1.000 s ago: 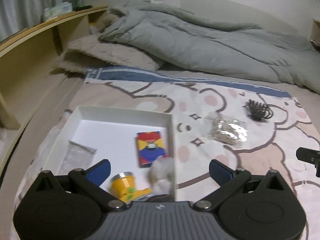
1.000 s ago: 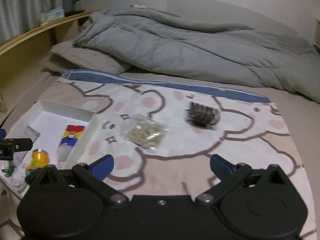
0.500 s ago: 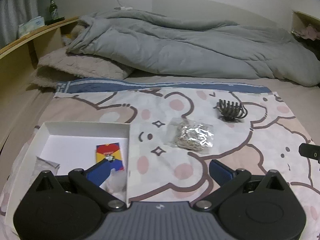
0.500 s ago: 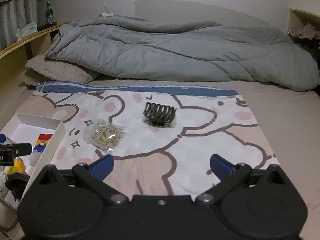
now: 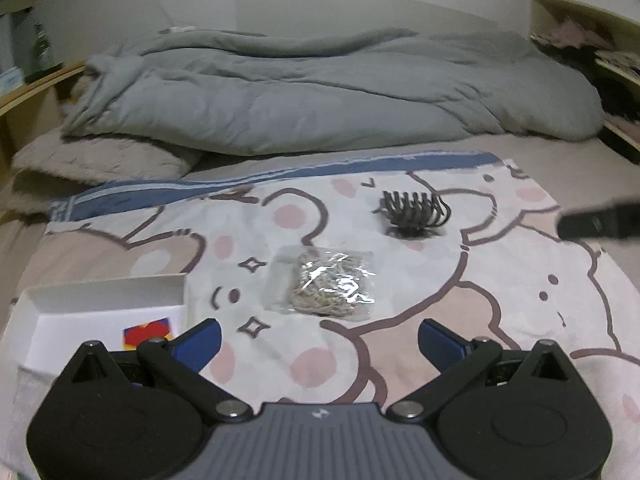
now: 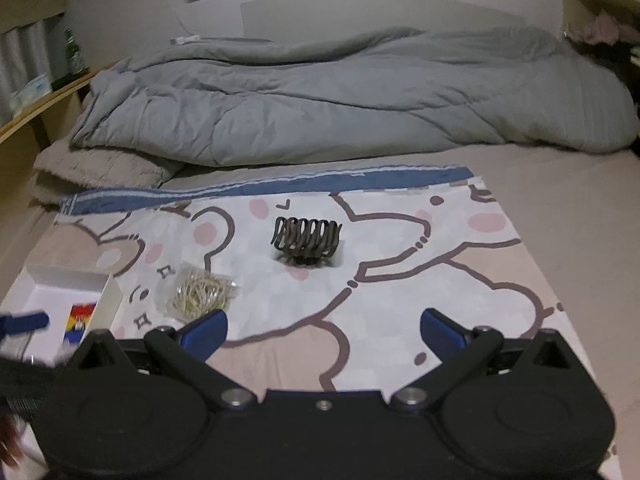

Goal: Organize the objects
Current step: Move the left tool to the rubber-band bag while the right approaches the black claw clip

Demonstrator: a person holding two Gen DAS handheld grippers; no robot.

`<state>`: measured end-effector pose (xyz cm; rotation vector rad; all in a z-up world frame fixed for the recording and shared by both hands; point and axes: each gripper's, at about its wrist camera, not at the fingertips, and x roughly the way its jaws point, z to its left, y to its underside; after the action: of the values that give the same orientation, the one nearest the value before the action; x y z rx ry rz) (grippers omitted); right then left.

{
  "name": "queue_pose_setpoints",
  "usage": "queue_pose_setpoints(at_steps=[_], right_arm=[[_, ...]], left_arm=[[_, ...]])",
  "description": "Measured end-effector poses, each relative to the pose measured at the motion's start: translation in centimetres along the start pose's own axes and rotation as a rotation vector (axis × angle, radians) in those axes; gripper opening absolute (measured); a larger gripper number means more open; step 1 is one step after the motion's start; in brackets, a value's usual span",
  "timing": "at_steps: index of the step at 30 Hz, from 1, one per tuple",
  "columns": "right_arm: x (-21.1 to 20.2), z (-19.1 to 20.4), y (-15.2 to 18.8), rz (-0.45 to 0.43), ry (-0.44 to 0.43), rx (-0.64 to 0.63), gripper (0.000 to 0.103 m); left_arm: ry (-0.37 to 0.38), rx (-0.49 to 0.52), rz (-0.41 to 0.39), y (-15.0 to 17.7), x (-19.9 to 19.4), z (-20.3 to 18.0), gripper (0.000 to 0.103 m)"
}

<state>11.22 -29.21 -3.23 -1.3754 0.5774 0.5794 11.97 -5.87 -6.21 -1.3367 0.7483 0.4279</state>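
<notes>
- Left gripper point(image 5: 319, 338): blue fingers spread wide, nothing between them, above the bear-print cloth point(image 5: 500, 304).
- Right gripper point(image 6: 323, 327): likewise spread wide and empty, over the same cloth; its dark tip visible at the right edge of the left wrist view.
- Clear bag of rubber bands point(image 5: 326, 285): flat on the cloth, just ahead of the left gripper, roughly midway between its fingers; in the right wrist view, ahead of the left finger.
- Dark hair claw clip point(image 6: 307, 237): resting on the cloth beyond the bag, apart from it, ahead of the right gripper.
- White box point(image 5: 104, 300): open-topped, at the cloth's left side, left of the bag; inside, a small red, blue and yellow packet point(image 5: 147, 333), partly hidden behind the left finger.
- Rumpled grey duvet point(image 5: 320, 96): across the bed behind the cloth.
- Beige fleecy pillow point(image 5: 100, 160): under the duvet's left end.
- Wooden shelf point(image 6: 44, 100): along the left, with a green bottle point(image 6: 72, 56) on top.
</notes>
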Motion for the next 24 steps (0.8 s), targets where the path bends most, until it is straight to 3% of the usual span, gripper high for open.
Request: queue_pose_setpoints(at_steps=[12, 24], right_arm=[[8.4, 0.2, -4.7, 0.019, 0.012, 0.035, 0.103], [18.8, 0.5, -7.6, 0.088, 0.046, 0.089, 0.103]], left_arm=[[0.041, -0.02, 0.04, -2.8, 8.1, 0.0, 0.103], [0.069, -0.011, 0.125, -3.2, 15.4, 0.9, 0.103]])
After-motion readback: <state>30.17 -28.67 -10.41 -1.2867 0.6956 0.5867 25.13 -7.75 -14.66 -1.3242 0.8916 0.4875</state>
